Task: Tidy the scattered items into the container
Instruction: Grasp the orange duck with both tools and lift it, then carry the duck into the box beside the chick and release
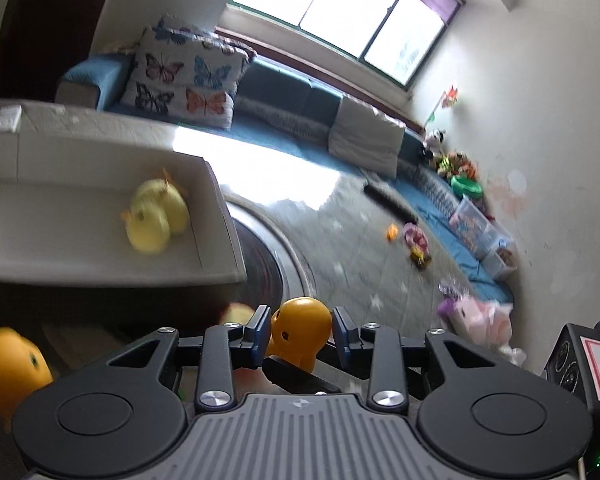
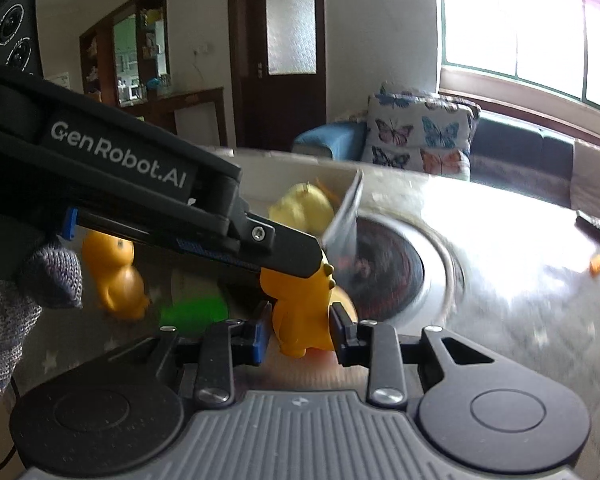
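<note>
Right gripper point(image 2: 300, 330) is clamped tight on an orange toy point(image 2: 304, 312), pads pressing its body from both sides, the toy upright between them. The left gripper point(image 1: 302, 326) has an orange toy of its own: the round head point(image 1: 302, 322) sits between jaws about half open, and the pads look to be touching its sides, though how firmly is hard to say. In the right view the left gripper's black body point(image 2: 140, 184) reaches across just over the right one's toy, very close to its head.

Out from the jaws: the white box point(image 1: 220, 216) lies just beyond and left of the left gripper, with a yellow duck point(image 1: 156, 212) already in it, well inside the rim. Another orange toy point(image 2: 118, 276) stands loose short of the box, and a green blur point(image 2: 192, 308) beside it is too smeared to name. A gloved hand point(image 2: 16, 300) holds the left tool.

The risks, as I judge them: the two grippers are crowded together, so one could knock the other's toy loose. The left grip is on a smooth round head, which could squirt out. And the box's near rim is close ahead; a low carry would clip it.
</note>
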Tool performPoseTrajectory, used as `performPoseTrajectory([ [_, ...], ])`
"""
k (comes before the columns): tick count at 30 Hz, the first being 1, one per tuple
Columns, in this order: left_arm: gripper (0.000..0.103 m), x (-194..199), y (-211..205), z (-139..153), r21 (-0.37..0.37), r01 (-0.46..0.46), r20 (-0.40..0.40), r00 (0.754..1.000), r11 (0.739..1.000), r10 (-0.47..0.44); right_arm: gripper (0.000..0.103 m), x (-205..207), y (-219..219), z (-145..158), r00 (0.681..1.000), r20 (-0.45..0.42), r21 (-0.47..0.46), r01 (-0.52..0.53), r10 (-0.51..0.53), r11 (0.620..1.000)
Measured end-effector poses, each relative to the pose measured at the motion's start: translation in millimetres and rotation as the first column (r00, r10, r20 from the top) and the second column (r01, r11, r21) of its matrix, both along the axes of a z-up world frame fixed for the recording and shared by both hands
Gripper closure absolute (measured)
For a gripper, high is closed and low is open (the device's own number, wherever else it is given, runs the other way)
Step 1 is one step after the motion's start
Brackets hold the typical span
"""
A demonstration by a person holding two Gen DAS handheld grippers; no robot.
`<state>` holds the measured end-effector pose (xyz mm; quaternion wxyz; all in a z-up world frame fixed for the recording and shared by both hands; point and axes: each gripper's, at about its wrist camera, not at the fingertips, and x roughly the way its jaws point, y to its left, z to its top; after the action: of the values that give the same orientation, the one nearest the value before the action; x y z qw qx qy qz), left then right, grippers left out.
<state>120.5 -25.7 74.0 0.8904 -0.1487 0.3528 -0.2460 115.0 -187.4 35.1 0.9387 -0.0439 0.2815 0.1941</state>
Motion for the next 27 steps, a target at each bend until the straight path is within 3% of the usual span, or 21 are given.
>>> performPoseTrajectory([
  [10,0.067,53.9,23.8,19.6,0.005,-0.096,0.052,0.994,0.995,0.095,0.073,69.7,31.5,20.3,0.999,0.036,-0.004,-0.038,0.038,0.999],
  [17,0.067,90.9,37.3,0.4,-0.010,-0.130,-0.014,0.991,0.991,0.130,0.073,109.8,43.3,7.2,0.998,-0.027,-0.008,-0.049,0.048,0.999],
  [27,0.068,106.1,46.5,-25.1,-0.013,-0.147,-0.086,0.986,0.989,0.145,0.073,122.3,49.8,-12.7,0.995,-0.082,-0.016,-0.050,0.048,0.999],
])
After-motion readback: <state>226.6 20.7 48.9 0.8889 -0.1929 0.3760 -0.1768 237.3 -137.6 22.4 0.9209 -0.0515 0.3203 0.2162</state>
